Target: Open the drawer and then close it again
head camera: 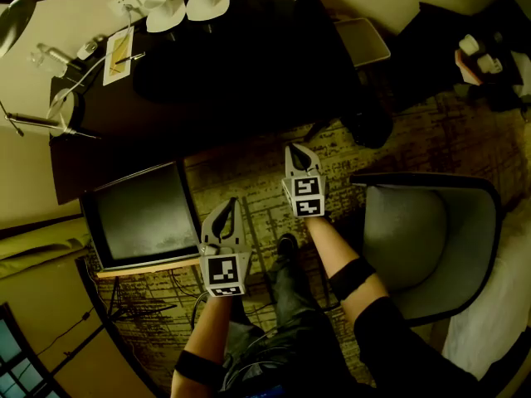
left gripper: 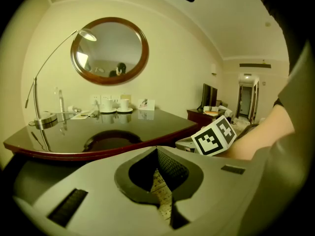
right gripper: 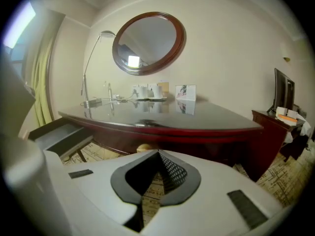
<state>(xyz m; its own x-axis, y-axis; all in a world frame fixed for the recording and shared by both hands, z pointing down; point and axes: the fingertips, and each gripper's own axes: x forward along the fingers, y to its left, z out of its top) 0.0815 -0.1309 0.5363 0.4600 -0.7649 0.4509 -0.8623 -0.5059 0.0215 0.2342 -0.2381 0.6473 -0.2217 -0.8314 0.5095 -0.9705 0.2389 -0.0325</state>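
Holding the left gripper (head camera: 231,204) and the right gripper (head camera: 297,148) over the patterned carpet (head camera: 249,177), the person faces the dark desk (head camera: 249,65). Neither tool touches anything. In each gripper's own view the two jaws are pressed together at their tips, with nothing between them; only carpet shows through the opening behind the tips.

The drawer (right gripper: 177,140) is difficult to find. In the head view the desk top covers its front completely. Only the right gripper view shows, under the red-brown edge of the desk, a small pale round knob (right gripper: 142,147), and the gripper's grey body cuts off its lower part. The wood around the knob is too dark to see any seam, so I cannot tell if the drawer is fully shut.

At the right, the grey chair (head camera: 431,239) is partly behind the person's arm. The far cups (head camera: 187,5) and the lamp (head camera: 17,15) lie at the picture's edge.
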